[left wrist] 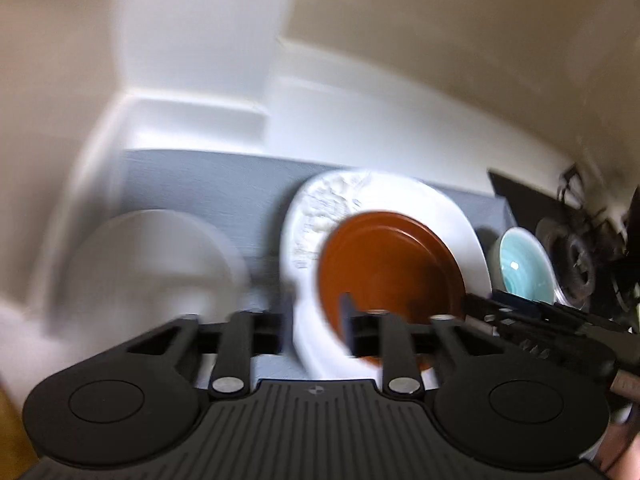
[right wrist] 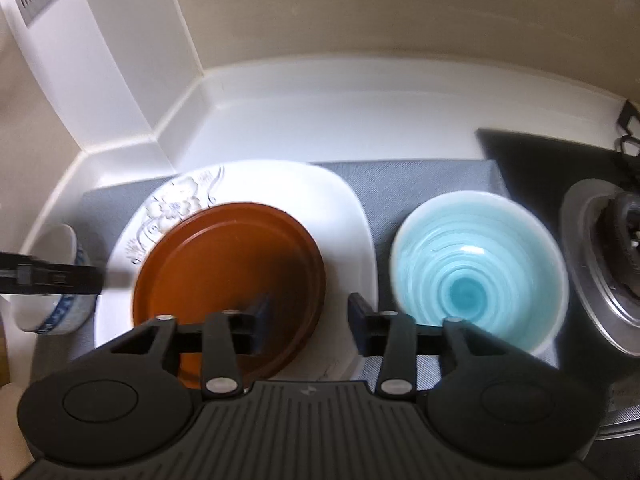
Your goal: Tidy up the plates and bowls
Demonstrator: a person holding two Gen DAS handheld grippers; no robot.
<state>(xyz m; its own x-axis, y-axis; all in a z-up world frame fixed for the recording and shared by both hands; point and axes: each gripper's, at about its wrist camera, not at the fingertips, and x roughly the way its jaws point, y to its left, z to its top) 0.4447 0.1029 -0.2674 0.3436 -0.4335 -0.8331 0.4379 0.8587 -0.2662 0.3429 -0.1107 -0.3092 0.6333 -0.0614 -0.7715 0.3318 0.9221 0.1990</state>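
Note:
A brown plate (right wrist: 228, 276) lies on a larger white plate with a floral print (right wrist: 344, 208), on a grey mat (right wrist: 420, 184). A turquoise bowl (right wrist: 480, 264) stands to its right. A white bowl with blue pattern (right wrist: 52, 304) stands to the left. My right gripper (right wrist: 312, 320) is open above the near edge of the plates. In the blurred left wrist view, my left gripper (left wrist: 316, 324) is open over the white plate (left wrist: 452, 216) and the brown plate (left wrist: 388, 272); the white bowl (left wrist: 152, 264) is at its left and the turquoise bowl (left wrist: 524, 264) at right.
A gas stove burner (right wrist: 608, 256) sits at the right on a black surface. White walls (right wrist: 320, 120) enclose the back and left of the counter. The left gripper's arm (right wrist: 48, 276) reaches in from the left over the white bowl.

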